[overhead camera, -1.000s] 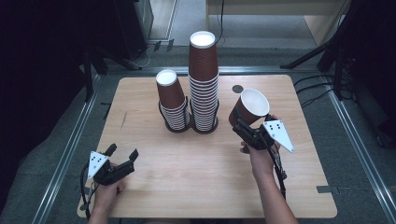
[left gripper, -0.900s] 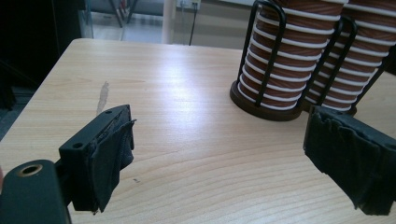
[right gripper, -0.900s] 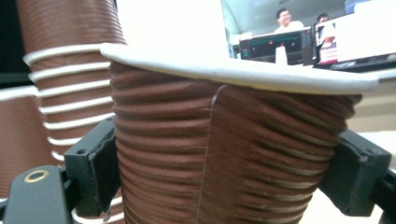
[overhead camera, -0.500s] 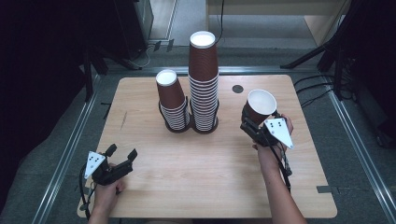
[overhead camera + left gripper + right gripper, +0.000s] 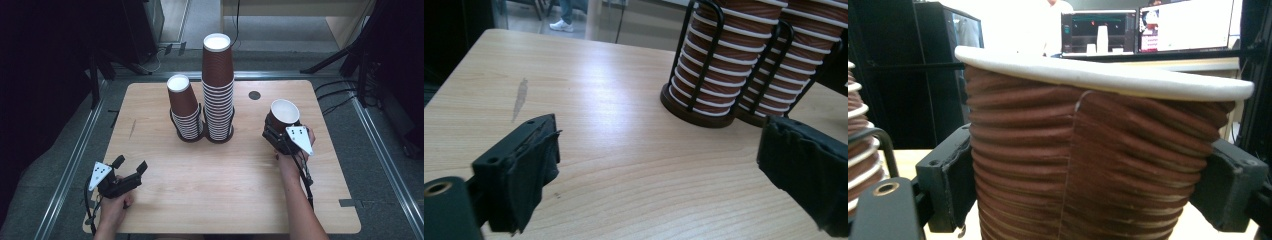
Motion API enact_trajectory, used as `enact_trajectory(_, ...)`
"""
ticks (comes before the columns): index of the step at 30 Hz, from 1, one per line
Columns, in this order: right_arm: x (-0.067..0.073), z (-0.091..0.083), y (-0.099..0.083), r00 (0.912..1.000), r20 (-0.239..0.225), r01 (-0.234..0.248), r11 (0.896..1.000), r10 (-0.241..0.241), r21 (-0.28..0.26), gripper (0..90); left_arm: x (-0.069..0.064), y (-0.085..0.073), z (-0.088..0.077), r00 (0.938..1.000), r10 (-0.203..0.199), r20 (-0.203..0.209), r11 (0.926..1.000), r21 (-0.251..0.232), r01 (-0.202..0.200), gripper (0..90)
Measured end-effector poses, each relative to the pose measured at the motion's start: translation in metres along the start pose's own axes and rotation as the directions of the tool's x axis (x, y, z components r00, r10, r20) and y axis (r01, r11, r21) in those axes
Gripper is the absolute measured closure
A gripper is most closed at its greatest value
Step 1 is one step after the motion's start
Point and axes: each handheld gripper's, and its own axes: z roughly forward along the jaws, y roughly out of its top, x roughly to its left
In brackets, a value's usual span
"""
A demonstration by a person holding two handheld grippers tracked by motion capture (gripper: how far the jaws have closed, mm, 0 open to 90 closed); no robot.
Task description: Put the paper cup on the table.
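Observation:
A brown ribbed paper cup (image 5: 283, 113) with a white inside stands mouth up at the right of the table, and my right gripper (image 5: 275, 132) is shut on its wall. In the right gripper view the cup (image 5: 1088, 165) sits between both black pads (image 5: 950, 187). Near the front left corner my left gripper (image 5: 131, 164) is open; its jaws have just been opening with nothing between them. The left gripper view has my left gripper (image 5: 659, 167) over bare wood, facing the short stack (image 5: 719, 55) and the tall stack (image 5: 796, 47).
Two stacks of upside-down brown cups stand in black wire holders at the table's middle back, a short stack (image 5: 184, 107) and a tall stack (image 5: 218, 85). A small black disc (image 5: 254, 95) lies behind the held cup. The wooden table (image 5: 210, 190) has bare wood in front.
My right hand has come down and a little to the right with the cup, which has gone from tilted to upright. The left hand stays in place.

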Motion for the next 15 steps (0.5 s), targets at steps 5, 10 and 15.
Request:
enact_trajectory(5,-0.003,0.005,-0.008,0.9995,0.025,0.016,0.999,-0.017,0.038,13.3,-0.001,0.000,0.002,1.0000,0.003,-0.001,0.9999,0.016,-0.002,2.2)
enact_trajectory(10,-0.009,0.007,-0.015,0.9989,0.043,0.015,0.996,-0.019,0.083,13.3,-0.001,0.000,0.003,1.0000,0.006,0.001,0.9998,0.021,-0.006,2.3)
enact_trajectory(15,-0.015,0.009,-0.018,0.9990,0.043,0.005,0.994,-0.010,0.108,13.3,-0.001,0.000,0.003,1.0000,0.003,0.002,0.9998,0.018,-0.003,2.3)
